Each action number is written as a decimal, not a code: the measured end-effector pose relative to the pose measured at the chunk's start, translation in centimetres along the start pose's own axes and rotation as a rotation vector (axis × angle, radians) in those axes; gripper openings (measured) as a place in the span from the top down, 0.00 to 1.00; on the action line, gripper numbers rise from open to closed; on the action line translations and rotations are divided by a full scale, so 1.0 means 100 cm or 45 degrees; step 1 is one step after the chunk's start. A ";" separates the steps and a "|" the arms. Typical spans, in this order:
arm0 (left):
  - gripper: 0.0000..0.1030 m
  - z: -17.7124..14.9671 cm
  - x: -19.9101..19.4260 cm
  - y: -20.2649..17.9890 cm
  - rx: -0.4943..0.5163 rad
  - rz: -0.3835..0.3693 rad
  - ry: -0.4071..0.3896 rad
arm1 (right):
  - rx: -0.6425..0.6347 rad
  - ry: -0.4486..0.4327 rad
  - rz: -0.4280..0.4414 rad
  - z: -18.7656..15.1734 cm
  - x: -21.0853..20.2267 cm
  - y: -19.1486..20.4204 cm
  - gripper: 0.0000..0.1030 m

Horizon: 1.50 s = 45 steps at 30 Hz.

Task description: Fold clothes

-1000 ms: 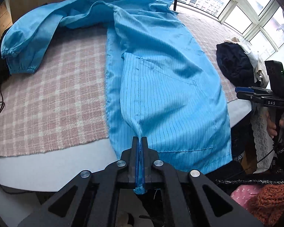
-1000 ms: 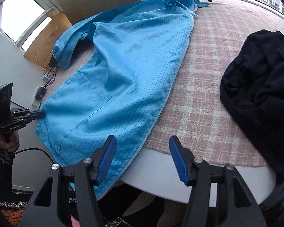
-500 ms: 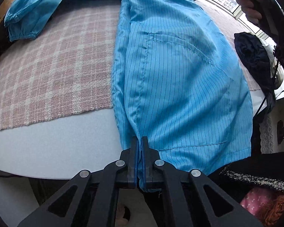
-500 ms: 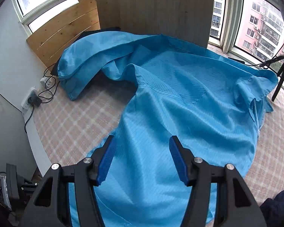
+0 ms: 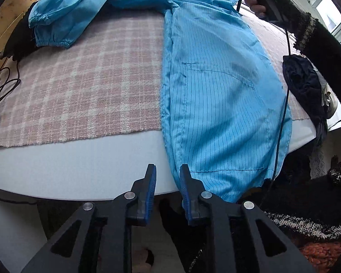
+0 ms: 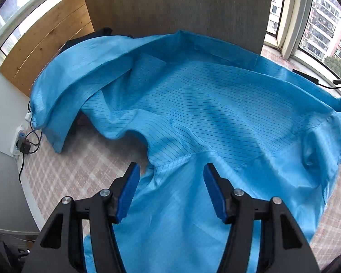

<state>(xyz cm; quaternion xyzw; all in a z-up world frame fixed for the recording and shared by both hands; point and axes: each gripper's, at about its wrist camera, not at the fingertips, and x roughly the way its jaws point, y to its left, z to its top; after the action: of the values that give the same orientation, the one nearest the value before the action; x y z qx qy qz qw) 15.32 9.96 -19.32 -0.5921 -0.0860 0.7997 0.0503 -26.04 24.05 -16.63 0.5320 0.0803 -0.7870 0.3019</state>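
While we've got the blue coat [image 5: 218, 104] spread lengthwise on the counter [image 5: 84, 170], most of what shows is the surface itself; a white rounded top with a pink-and-cream plaid cloth [image 5: 79, 86] laid over it, stopping short of the near rim so a bare white strip shows. The coat's hem hangs a bit over that near rim; one sleeve [image 5: 63, 20] with an elastic cuff lies off to the left on the plaid.

Our left tool [image 5: 167, 190] is at the near rim, pointing steeply down; its jaws are opening, and the coat's hem edge sits just beside the right pad, not pinched between the pads. Our right tool [image 6: 171, 190] hovers over the shoulder end of the coat [image 6: 204, 118], jaws spread apart with nothing gripped; fabric lies below the gap.

Room-wise: big windows [image 6: 318, 22] with apartment blocks outside, a grey-brown panel [image 6: 175, 6] behind the far end, a light wooden board [image 6: 50, 36] on the left; a power strip [image 6: 20, 141] with cables by the wall. A dark pile of clothes [image 5: 304, 84] sits at the counter's right side.
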 end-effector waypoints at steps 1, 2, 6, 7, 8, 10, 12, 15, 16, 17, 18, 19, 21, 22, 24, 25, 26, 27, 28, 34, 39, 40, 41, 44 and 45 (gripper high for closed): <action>0.67 0.002 -0.003 0.003 -0.017 -0.022 -0.011 | -0.008 -0.031 0.005 -0.017 -0.024 -0.002 0.43; 0.64 0.005 -0.004 0.005 -0.027 -0.048 -0.021 | -0.007 -0.059 0.009 -0.038 -0.048 -0.005 0.43; 0.54 0.040 0.024 0.000 0.021 -0.034 0.010 | 0.076 -0.128 -0.006 -0.148 -0.118 -0.021 0.40; 0.54 0.047 0.034 -0.006 0.035 -0.024 0.034 | 0.126 -0.122 -0.013 -0.175 -0.125 -0.027 0.39; 0.53 0.051 0.046 -0.007 0.049 -0.007 0.069 | 0.176 -0.115 -0.017 -0.202 -0.130 -0.031 0.39; 0.53 0.055 0.068 -0.010 0.073 0.030 0.134 | 0.278 -0.102 -0.007 -0.249 -0.128 -0.034 0.39; 0.54 0.055 0.083 -0.013 0.088 0.021 0.170 | 0.380 -0.089 0.002 -0.296 -0.125 -0.037 0.39; 0.57 0.055 0.095 -0.018 0.109 0.004 0.168 | 0.437 -0.068 0.002 -0.338 -0.110 -0.027 0.39; 0.58 0.054 0.097 -0.020 0.115 -0.009 0.165 | 0.441 -0.059 0.011 -0.343 -0.104 -0.022 0.39; 0.59 0.054 0.100 -0.021 0.128 -0.004 0.163 | 0.440 -0.050 0.024 -0.347 -0.099 -0.018 0.39; 0.62 0.054 0.102 -0.023 0.141 0.000 0.162 | 0.439 -0.042 0.036 -0.351 -0.093 -0.013 0.39; 0.64 0.053 0.105 -0.025 0.154 0.004 0.160 | 0.433 -0.033 0.045 -0.353 -0.088 -0.008 0.39; 0.74 0.053 0.109 -0.026 0.166 0.001 0.148 | 0.398 -0.011 0.043 -0.354 -0.080 0.001 0.39; 0.83 0.053 0.112 -0.026 0.167 -0.006 0.141 | 0.381 -0.006 0.046 -0.354 -0.077 0.006 0.39; 0.94 0.055 0.118 -0.022 0.148 -0.041 0.140 | 0.347 -0.026 0.067 -0.354 -0.072 0.012 0.39; 0.96 0.056 0.120 -0.021 0.139 -0.059 0.138 | 0.331 -0.037 0.078 -0.353 -0.070 0.016 0.41; 0.96 0.056 0.123 -0.020 0.134 -0.068 0.137 | 0.321 -0.040 0.093 -0.353 -0.067 0.018 0.52; 0.97 0.056 0.124 -0.021 0.136 -0.069 0.131 | 0.327 -0.027 0.117 -0.351 -0.064 0.018 0.65; 0.98 0.056 0.124 -0.021 0.137 -0.070 0.125 | 0.339 -0.013 0.145 -0.350 -0.063 0.016 0.85; 0.98 0.050 0.092 -0.040 0.129 -0.201 0.026 | 0.413 -0.010 0.290 -0.352 -0.102 -0.010 0.94; 0.98 0.038 0.084 -0.068 0.207 -0.253 -0.004 | 0.310 -0.012 0.226 -0.356 -0.153 -0.016 0.94; 0.98 0.035 0.083 -0.077 0.224 -0.263 0.001 | 0.286 -0.001 0.200 -0.358 -0.160 -0.016 0.94; 0.98 0.028 0.081 -0.086 0.239 -0.273 0.008 | 0.267 0.014 0.172 -0.360 -0.164 -0.016 0.94; 0.97 0.020 0.091 -0.099 0.250 -0.276 0.077 | 0.256 0.054 0.110 -0.374 -0.164 -0.019 0.94; 0.95 0.013 0.096 -0.098 0.239 -0.264 0.109 | 0.265 0.065 0.092 -0.378 -0.158 -0.021 0.94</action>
<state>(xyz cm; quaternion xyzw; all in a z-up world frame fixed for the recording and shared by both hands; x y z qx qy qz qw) 11.01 21.23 -26.00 -0.6061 -0.0693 0.7689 0.1914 6.59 48.86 -18.96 0.5827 -0.0133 -0.7660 0.2711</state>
